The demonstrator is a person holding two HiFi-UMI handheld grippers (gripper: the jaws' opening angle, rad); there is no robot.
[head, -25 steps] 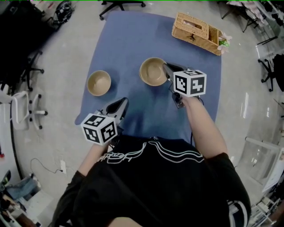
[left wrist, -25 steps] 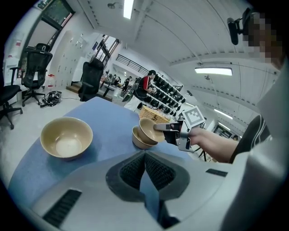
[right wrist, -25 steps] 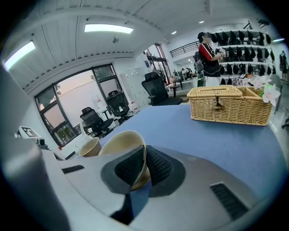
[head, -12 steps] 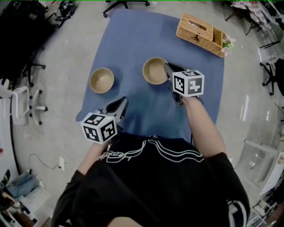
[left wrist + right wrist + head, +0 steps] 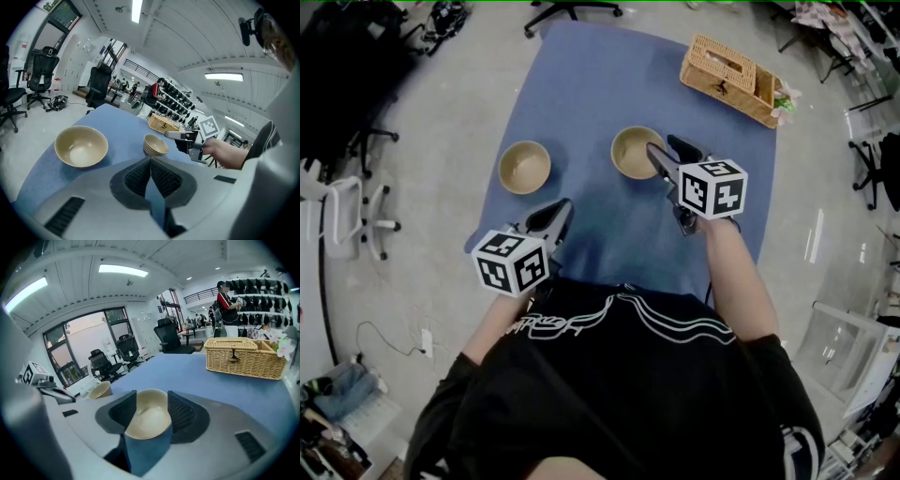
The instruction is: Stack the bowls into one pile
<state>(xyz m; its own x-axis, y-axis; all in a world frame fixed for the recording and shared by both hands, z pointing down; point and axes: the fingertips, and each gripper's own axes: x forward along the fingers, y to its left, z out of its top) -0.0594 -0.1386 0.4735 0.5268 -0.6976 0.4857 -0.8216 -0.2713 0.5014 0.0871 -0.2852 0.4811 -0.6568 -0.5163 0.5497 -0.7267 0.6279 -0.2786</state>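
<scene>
Two tan bowls sit on the blue cloth. The left bowl is empty and stands alone. The right bowl lies at the tips of my right gripper. Its jaws have just been opening and now stand open; the bowl shows between them, but the pads do not press on it. My left gripper is shut on nothing, near the cloth's front edge, short of the left bowl.
A wicker basket stands at the cloth's far right corner. Office chairs and a white stand ring the grey floor at the left. A person in red stands in the background.
My right gripper's jaws, shut at the right bowl's rim before, now stand apart, and the gripper has drawn slightly back. The bowl stays on the cloth. The left gripper has kept still.
</scene>
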